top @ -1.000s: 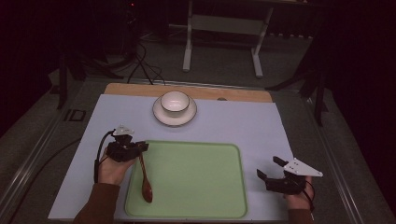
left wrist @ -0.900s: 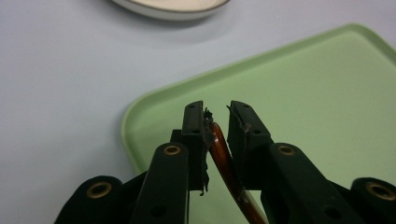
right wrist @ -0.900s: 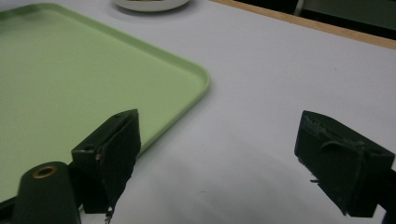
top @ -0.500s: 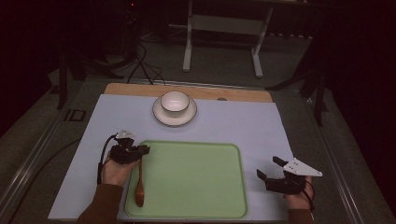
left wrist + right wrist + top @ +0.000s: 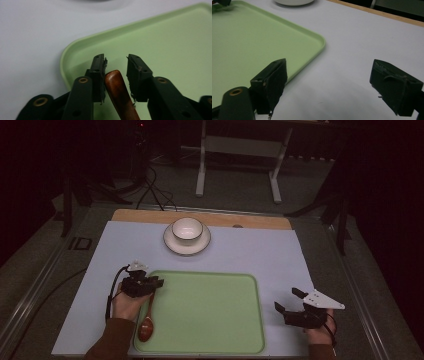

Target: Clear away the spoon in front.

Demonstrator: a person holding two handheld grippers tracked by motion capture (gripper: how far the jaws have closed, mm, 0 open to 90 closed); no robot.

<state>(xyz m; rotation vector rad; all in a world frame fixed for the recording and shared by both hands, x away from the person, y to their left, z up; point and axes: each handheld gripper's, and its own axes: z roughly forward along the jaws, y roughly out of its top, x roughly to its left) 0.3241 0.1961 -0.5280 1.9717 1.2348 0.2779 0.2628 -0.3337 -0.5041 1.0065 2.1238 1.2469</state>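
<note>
Jaws parted around spoon (image 5: 119, 92), spoon in tray (image 5: 215, 285)

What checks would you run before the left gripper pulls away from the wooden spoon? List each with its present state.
1. Spoon lying inside the green tray: ok, along its left edge.
2. Left gripper jaws parted: ok, open.
3. Handle free of both jaws: not ok, it touches one jaw.
4. Right gripper out of the way: ok, open, right of the tray.
5. Bowl on its saucer, far from the hands: ok.
</note>
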